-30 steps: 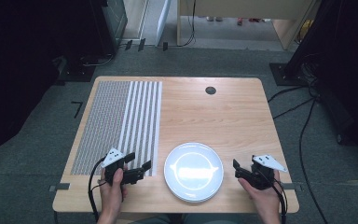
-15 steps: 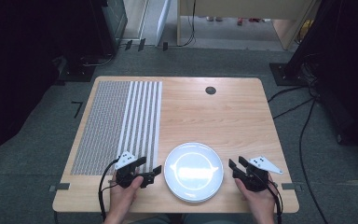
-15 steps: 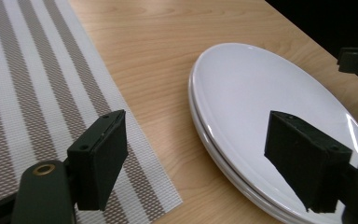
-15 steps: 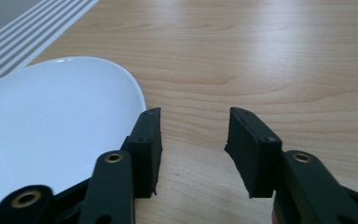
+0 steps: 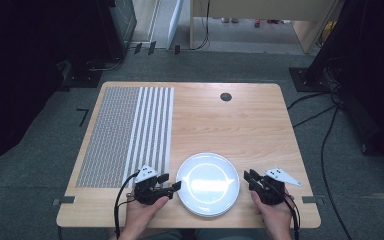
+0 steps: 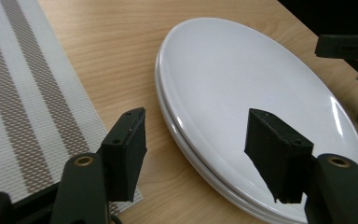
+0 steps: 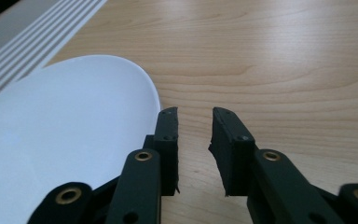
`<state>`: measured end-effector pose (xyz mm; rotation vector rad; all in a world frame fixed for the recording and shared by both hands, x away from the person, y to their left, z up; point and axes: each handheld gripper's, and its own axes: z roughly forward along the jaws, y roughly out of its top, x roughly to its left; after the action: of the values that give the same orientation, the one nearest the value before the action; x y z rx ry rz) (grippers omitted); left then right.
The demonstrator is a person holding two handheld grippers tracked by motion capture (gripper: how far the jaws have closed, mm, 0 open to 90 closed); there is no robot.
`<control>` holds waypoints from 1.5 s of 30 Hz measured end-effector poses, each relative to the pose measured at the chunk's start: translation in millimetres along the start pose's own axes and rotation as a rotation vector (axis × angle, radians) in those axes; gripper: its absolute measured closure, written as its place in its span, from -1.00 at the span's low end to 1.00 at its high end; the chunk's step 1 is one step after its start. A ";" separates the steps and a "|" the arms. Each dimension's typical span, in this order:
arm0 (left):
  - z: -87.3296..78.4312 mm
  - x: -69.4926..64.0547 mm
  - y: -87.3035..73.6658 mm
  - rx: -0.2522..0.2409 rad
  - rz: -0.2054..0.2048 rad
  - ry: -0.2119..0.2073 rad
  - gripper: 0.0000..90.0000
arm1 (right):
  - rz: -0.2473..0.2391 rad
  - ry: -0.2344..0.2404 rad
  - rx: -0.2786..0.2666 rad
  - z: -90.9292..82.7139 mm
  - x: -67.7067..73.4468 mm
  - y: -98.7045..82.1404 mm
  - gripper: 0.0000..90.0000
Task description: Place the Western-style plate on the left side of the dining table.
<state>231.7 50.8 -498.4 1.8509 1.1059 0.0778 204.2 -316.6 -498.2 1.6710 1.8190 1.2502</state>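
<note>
A white plate [image 5: 208, 183] lies near the table's front edge; its rim [image 6: 168, 116] shows a double edge in the left gripper view. My left gripper [image 5: 172, 181] is at the plate's left rim. Its jaws [image 6: 200, 140] have just been closing and straddle the rim, one over the plate and one over the bare wood, with neither pad pressing on it. My right gripper [image 5: 249, 176] is just off the plate's right rim. Its jaws [image 7: 195, 135] have just been closing to a narrow gap over bare wood with nothing between them, the plate [image 7: 65, 130] lying beside one jaw.
A striped woven placemat [image 5: 125, 135] covers the table's left part, its corner close to my left gripper. A small black round fitting [image 5: 225, 96] sits at the far side of the wooden table [image 5: 240, 130]. The right gripper's jaw [image 6: 345, 46] shows across the plate in the left gripper view.
My left gripper has moved right, off the mat's corner to the plate's rim, and its jaws have narrowed. The right gripper's jaws have closed to a narrow gap; that hand has hardly moved.
</note>
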 end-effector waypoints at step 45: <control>9.6 -2.3 -5.2 0.087 -0.030 -0.016 0.27 | 0.211 0.213 0.096 11.8 -6.3 -5.4 0.79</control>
<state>231.6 43.3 -506.7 1.9085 1.1411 -0.0029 211.5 -317.7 -510.7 1.8856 1.8886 1.5007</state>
